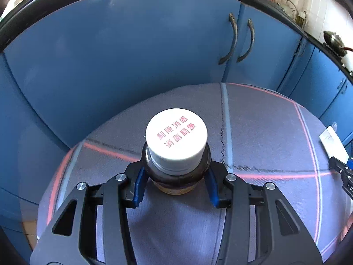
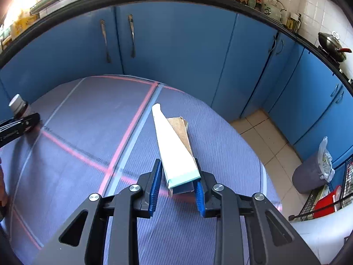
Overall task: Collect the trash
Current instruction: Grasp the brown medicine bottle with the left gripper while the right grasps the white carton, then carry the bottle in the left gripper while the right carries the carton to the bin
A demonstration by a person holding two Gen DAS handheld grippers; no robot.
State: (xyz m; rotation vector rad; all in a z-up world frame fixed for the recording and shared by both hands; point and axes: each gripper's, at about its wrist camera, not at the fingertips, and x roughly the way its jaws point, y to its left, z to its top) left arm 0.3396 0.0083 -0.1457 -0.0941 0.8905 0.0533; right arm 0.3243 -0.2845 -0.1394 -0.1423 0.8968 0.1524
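My left gripper (image 1: 176, 183) is shut on a dark brown bottle (image 1: 176, 172) with a white cap bearing red characters, upright over the grey-blue cloth of the table (image 1: 264, 132). The bottle (image 2: 18, 107) and left gripper (image 2: 19, 125) also show at the left edge of the right wrist view. My right gripper (image 2: 177, 185) is shut on a flattened white carton (image 2: 174, 150) with a pale green end stripe and brown cardboard beneath; its far end points away over the table (image 2: 88, 121). The carton (image 1: 333, 142) shows at the right edge of the left wrist view, with the right gripper (image 1: 340, 169).
Blue cabinet doors (image 2: 176, 50) curve behind the table. A grey trash bin (image 2: 313, 172) with a white liner stands on the tiled floor at the right. A red basin (image 2: 326, 205) and a wire rack sit beside it. A wok (image 2: 333, 44) is on the counter.
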